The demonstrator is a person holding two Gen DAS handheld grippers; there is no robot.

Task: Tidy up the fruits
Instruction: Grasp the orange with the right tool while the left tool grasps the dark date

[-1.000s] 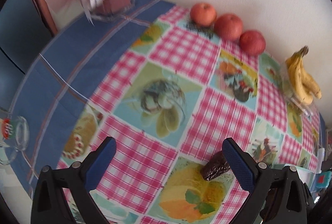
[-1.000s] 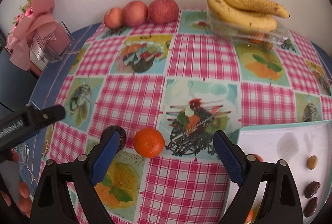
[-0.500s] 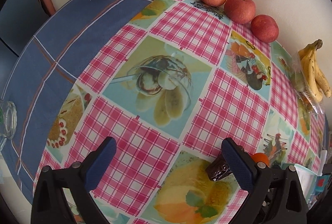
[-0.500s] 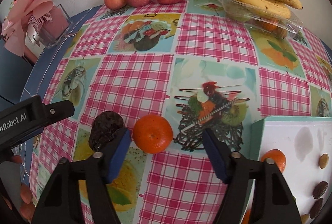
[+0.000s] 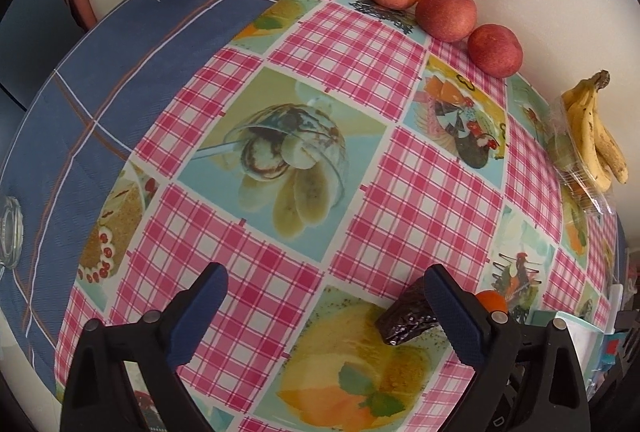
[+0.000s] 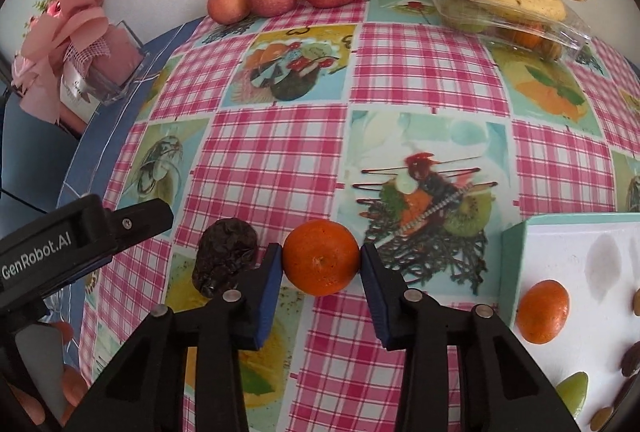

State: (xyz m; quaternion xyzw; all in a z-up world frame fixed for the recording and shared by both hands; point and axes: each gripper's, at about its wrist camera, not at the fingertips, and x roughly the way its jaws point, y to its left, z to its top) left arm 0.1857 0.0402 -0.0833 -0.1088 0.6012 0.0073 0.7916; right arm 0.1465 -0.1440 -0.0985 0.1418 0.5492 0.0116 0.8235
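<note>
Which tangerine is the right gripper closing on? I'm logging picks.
The tangerine on the checked cloth, between the right gripper's pads beside the dark dried fruit; the other tangerine lies in the white tray.

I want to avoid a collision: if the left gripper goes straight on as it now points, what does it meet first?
Probably nothing near: between the open left gripper lies only checked tablecloth. The wrinkled dark dried fruit sits beside its right finger; depth is unclear.
</note>
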